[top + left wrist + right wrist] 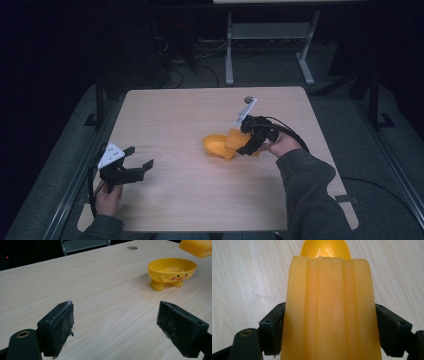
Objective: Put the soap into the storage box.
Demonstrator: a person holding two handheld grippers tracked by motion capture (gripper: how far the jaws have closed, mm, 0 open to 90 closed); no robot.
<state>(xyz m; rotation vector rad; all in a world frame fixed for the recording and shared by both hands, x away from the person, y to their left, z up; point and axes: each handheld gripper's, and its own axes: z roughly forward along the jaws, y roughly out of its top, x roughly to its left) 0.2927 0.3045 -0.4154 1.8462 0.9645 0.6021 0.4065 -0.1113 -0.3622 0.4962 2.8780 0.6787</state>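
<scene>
A yellow footed bowl (pixel 217 145) with a painted face stands near the middle of the wooden table (pixel 190 195); it shows again as the bowl (pixel 172 271) at the upper right of the left gripper view. My right gripper (pixel 243 144) is shut on a ribbed orange bar of soap (pixel 233 139), held just above and to the right of the bowl. In the right gripper view the soap (pixel 329 310) hides most of the bowl (pixel 325 249). My left gripper (pixel 141 159) rests open at the table's left front, jaws wide apart over bare wood (pixel 115 322).
A small round hole (pixel 248 99) marks the table's far side. Behind the table stand a metal frame (pixel 270 37) and cables on the dark floor. The table's edges are close to my left hand.
</scene>
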